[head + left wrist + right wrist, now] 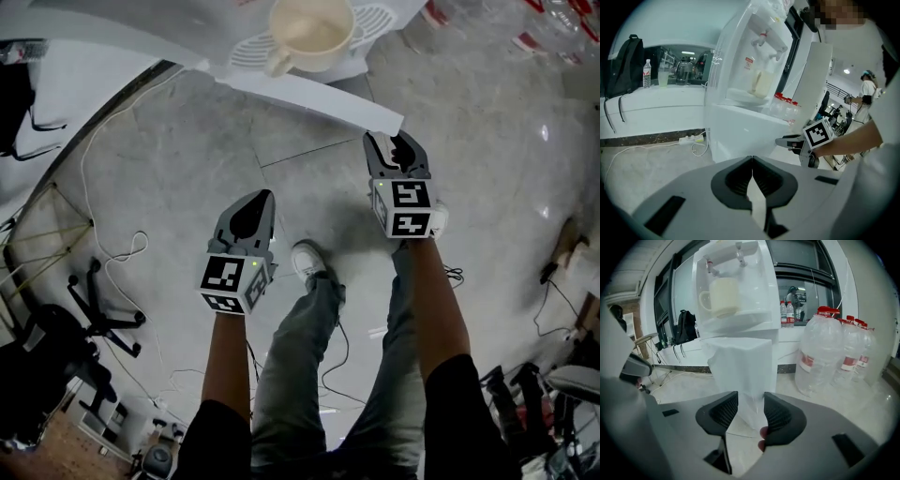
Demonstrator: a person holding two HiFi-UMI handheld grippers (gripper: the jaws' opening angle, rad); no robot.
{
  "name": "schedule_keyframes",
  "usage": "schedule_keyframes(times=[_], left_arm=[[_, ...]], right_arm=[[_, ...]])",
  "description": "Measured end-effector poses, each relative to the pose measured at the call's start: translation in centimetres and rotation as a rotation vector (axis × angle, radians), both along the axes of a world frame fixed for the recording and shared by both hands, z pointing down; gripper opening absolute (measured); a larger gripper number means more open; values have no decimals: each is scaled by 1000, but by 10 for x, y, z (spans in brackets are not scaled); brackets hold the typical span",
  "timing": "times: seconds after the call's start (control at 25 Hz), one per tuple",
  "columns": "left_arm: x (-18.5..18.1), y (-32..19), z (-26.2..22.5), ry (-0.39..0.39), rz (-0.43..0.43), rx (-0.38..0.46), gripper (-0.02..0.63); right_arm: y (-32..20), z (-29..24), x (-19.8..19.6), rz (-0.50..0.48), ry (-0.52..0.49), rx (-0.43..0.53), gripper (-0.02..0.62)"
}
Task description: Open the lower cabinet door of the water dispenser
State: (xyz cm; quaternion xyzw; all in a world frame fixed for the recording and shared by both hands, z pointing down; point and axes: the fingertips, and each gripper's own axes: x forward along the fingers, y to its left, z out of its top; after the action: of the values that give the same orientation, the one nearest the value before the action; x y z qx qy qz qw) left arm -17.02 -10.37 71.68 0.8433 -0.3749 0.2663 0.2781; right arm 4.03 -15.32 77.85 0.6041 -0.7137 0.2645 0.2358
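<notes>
Here my left gripper (752, 164) is pinched closed, empty; my right gripper (751, 404) stands narrowly parted, empty. Beyond them, the lower cabinet door (740, 369) of the water dispenser (736, 268) is plain white, closed, below the tray (745, 318) bearing a cream mug (723, 296).

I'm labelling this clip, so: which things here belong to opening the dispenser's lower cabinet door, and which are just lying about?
For the job: water dispenser, lower cabinet door, right hand-held gripper (jaws apart), left hand-held gripper (jaws together).
Lying about: cup under the taps, water jugs, backpack, power strip.
</notes>
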Motion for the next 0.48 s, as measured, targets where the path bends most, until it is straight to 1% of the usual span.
schedule_keyframes(times=[0.12,0.2,0.36,0.48], left_arm=[[-7,12,-3,-10,35,-6,17],[-11,14,-4,-11,35,-4,17],[-11,17,-5,10,11,3,17],[-8,25,-6,27,-10,2,17]], right_arm=[[10,-2,-8,50,-34,-11,183],[15,-2,-12,59,-39,-10,183],[28,-3,-22,31,-31,-21,183],[41,-5,-40,-22,-27,-31,183]])
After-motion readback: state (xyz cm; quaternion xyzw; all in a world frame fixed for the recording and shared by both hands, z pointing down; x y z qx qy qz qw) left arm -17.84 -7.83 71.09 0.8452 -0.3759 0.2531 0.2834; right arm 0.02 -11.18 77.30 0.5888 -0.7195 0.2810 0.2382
